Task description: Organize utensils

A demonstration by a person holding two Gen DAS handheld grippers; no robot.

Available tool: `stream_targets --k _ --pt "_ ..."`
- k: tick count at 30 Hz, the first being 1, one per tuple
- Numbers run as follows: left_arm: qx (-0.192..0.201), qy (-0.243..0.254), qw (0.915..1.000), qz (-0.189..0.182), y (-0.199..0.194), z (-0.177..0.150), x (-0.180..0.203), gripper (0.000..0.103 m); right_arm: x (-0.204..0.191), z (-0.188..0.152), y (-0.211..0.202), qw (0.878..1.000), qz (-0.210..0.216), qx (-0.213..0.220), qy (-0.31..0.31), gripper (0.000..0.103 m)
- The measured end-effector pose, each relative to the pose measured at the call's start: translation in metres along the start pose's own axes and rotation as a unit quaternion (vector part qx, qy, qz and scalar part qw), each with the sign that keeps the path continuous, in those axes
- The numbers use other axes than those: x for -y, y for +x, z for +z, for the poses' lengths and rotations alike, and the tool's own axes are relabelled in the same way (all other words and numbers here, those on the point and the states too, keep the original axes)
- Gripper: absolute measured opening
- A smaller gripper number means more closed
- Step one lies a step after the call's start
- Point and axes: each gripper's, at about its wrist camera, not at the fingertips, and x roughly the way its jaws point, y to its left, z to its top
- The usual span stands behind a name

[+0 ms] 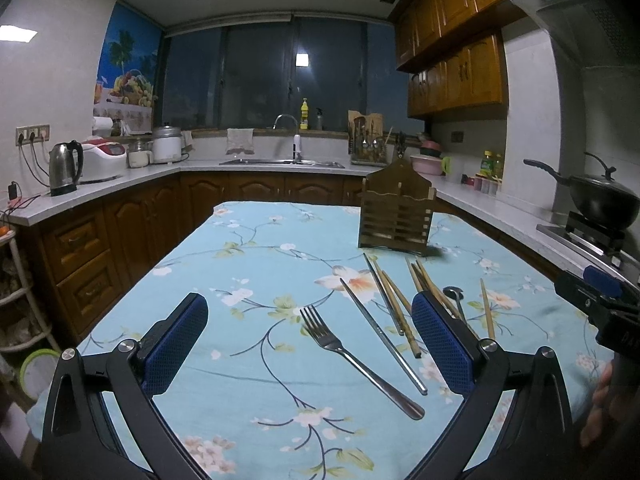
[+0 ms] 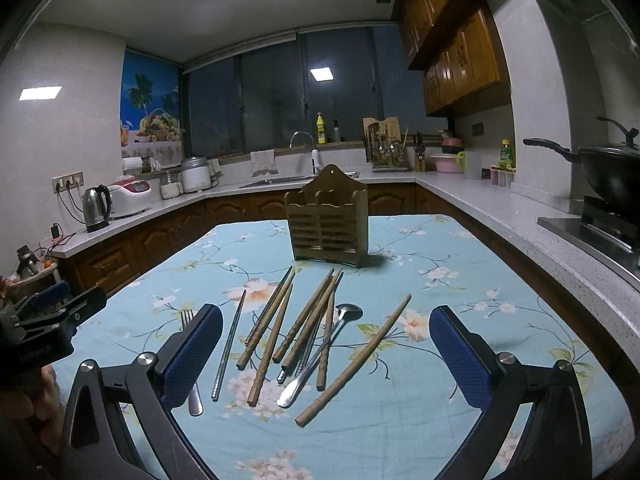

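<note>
Wooden holder [image 2: 326, 224] is standing at the table's [image 2: 440, 420] far side, empty. Right wrist view is showing chopsticks [image 2: 304, 328], spoon [image 2: 320, 354] and fork [image 2: 192, 360]; left view is exposing the whole fork [image 1: 352, 356]. Left gripper [image 1: 308, 344] and right gripper [image 2: 326, 356] are hovering wide apart, holding nothing.

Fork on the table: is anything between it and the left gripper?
No. The fork lies alone on the tablecloth, right in front of the open left gripper, between its pads. The chopsticks lie off to its right, not in the way.
</note>
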Motion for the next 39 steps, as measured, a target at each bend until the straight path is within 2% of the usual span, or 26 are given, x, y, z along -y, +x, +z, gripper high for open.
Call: stream_targets --k 7,13,20,26,29,30,31,35,39 --pt "-0.011 -0.005 0.9999 -0.012 0.004 0.0 0.002 0.103 0.001 0.0 0.0 1.0 0.003 -0.001 0.004 0.103" --pt "-0.038 -0.019 0.9981 -0.043 0.017 0.01 0.002 0.103 0.005 0.01 0.01 0.999 0.015 -0.028 0.022 0.103" --pt "-0.098 -0.034 0.9923 -0.067 0.05 0.021 0.001 0.103 0.016 0.025 0.035 0.997 0.004 -0.073 0.037 0.103" --pt "-0.16 -0.036 0.9844 -0.065 0.09 0.034 0.003 0.103 0.037 0.031 0.06 0.992 0.003 -0.107 0.061 0.103" --pt "-0.197 -0.046 0.9764 -0.075 0.114 0.04 0.006 0.098 0.05 0.034 0.077 0.988 0.015 -0.131 0.084 0.102" --pt "-0.205 -0.047 0.9745 -0.079 0.12 0.041 0.007 0.09 0.054 0.035 0.082 0.986 0.015 -0.137 0.091 0.102" --pt "-0.216 -0.046 0.9717 -0.082 0.129 0.043 0.01 0.088 0.057 0.035 0.088 0.985 0.012 -0.142 0.096 0.1" --pt "-0.249 -0.037 0.963 -0.096 0.155 0.045 0.021 0.082 0.068 0.035 0.115 0.978 -0.006 -0.179 0.103 0.081" --pt "-0.278 -0.024 0.955 -0.1 0.181 0.044 0.032 0.073 0.084 0.028 0.143 0.968 -0.013 -0.216 0.13 0.068"
